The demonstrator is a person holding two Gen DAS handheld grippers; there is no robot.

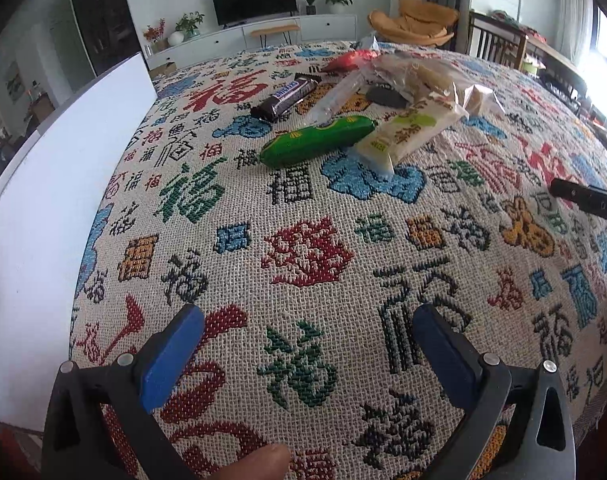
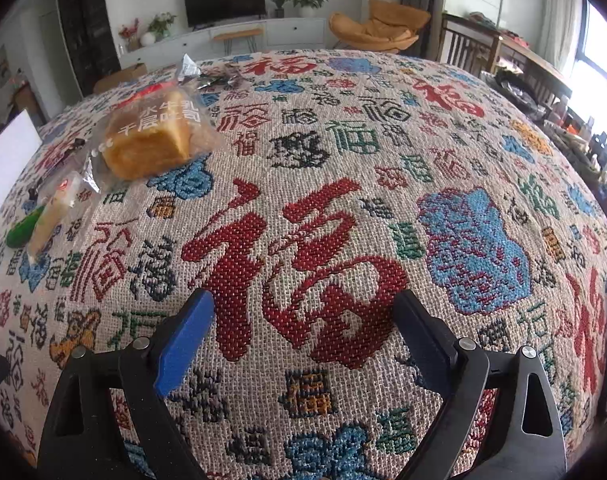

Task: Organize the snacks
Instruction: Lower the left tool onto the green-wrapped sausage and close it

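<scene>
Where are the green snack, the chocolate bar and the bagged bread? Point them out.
green snack (image 1: pixel 317 141), left wrist view, middle of wrapper.
chocolate bar (image 1: pixel 286 97), left wrist view, its label.
bagged bread (image 2: pixel 153 144), right wrist view, loaf's front face.

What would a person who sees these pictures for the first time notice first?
The eye falls first on the woven tablecloth with red, blue and green Chinese characters, which covers the whole table. Next comes the heap of snacks at its far side: a shiny green sausage-shaped packet, a dark brown chocolate bar and a clear bag holding a golden bread loaf. Both the left gripper and right gripper hover open and empty.
</scene>
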